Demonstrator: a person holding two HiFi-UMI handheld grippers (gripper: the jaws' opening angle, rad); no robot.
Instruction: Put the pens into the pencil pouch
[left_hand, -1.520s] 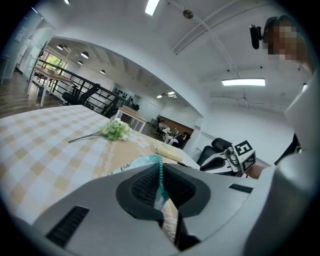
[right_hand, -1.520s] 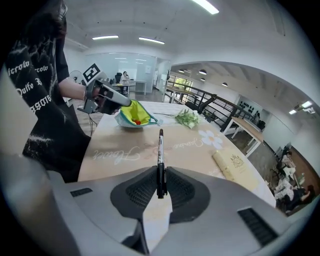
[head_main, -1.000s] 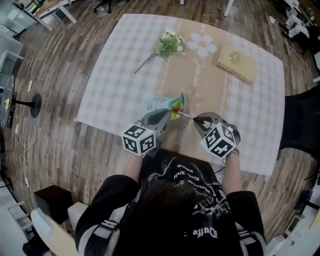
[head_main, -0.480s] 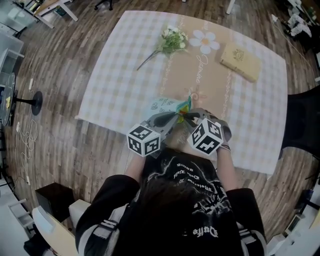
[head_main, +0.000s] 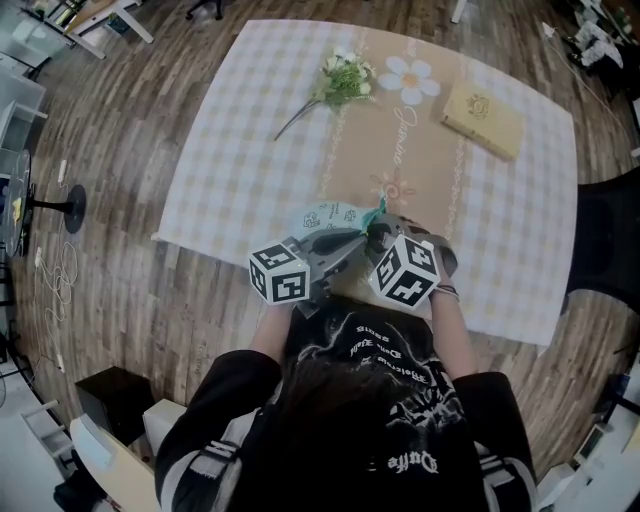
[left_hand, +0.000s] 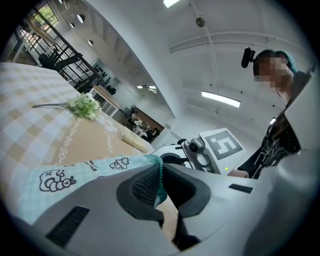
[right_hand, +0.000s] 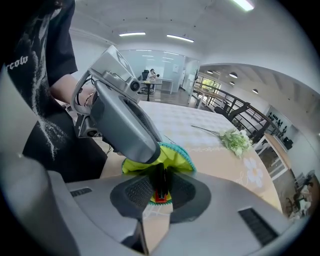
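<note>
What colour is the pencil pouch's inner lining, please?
Bright yellow-green; the pouch lining shows best in the right gripper view.

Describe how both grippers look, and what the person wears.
Both the left gripper and right gripper are smooth grey shells with black textured pads, each topped by a white cube bearing black square markers. The person wears a black shirt with white print.

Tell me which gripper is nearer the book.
Right. The right gripper, holding a pen at the pouch, is on the side of the book; the left gripper grips the pouch farther away.
</note>
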